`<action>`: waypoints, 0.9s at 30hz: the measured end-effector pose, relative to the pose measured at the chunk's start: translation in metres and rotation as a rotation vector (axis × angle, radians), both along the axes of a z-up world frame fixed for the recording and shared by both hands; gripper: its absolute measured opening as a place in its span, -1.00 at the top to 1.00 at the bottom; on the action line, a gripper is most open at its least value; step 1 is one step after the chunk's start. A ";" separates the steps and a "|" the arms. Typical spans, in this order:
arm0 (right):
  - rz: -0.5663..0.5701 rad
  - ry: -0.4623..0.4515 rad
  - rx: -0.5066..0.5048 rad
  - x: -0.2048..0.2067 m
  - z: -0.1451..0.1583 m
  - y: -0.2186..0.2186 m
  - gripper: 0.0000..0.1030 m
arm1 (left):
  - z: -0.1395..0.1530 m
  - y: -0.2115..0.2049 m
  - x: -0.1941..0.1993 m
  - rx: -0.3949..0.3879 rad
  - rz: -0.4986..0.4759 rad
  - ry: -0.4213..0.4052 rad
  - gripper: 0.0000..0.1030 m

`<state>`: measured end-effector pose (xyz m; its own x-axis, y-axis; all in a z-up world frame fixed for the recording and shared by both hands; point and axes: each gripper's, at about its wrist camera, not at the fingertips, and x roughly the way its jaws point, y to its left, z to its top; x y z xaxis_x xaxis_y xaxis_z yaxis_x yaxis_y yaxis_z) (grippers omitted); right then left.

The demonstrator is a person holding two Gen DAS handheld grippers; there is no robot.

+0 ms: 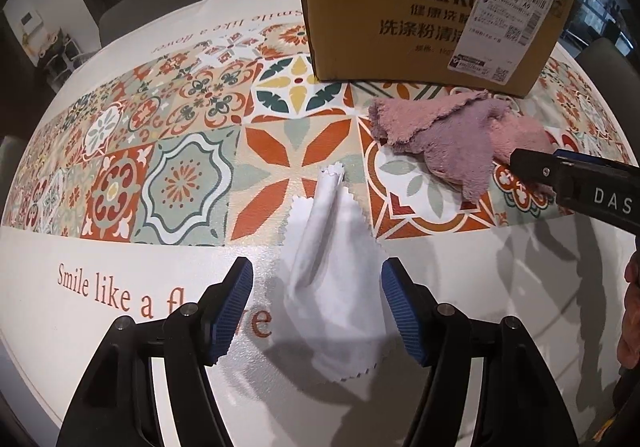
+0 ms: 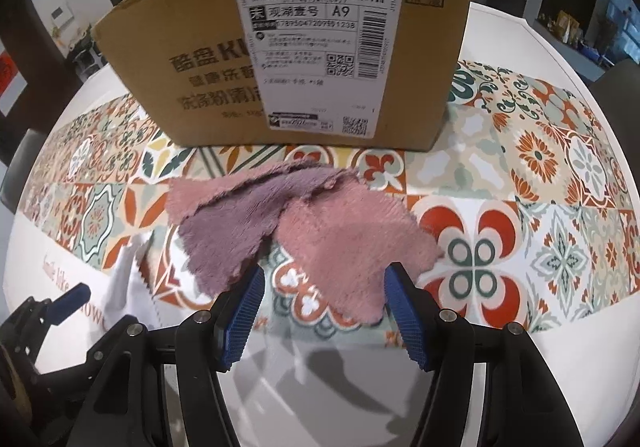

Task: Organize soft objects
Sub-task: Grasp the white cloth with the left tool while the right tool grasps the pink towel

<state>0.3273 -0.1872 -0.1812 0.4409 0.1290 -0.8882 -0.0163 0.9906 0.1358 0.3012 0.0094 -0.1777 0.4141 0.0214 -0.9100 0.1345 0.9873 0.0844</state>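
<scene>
Tablecloth (image 2: 520,287) lettering hidden under white cloth (image 1: 332,287).

white cloth (image 1: 332,287) crumpled, pink towel (image 2: 304,223) rumpled

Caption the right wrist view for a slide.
Open right hand-held gripper over a pink-purple fleece cloth before a cardboard box.

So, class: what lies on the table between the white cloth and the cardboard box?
Only bare patterned tablecloth separates the white cloth from the cardboard box, per the left wrist view.
</scene>
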 end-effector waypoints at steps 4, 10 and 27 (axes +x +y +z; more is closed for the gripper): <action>-0.010 0.019 0.015 0.008 -0.010 -0.004 -0.24 | -0.006 -0.001 0.004 0.003 0.008 0.012 -0.28; -0.008 0.006 -0.004 0.014 -0.015 -0.002 -0.24 | -0.010 0.003 0.009 -0.013 0.018 0.003 -0.31; 0.004 -0.006 -0.020 0.004 -0.008 -0.002 0.70 | -0.006 -0.005 0.001 -0.087 -0.055 -0.019 0.84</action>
<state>0.3317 -0.1892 -0.1887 0.4457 0.1133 -0.8880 -0.0212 0.9930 0.1160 0.3025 0.0040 -0.1839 0.4292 -0.0808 -0.8996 0.1882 0.9821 0.0016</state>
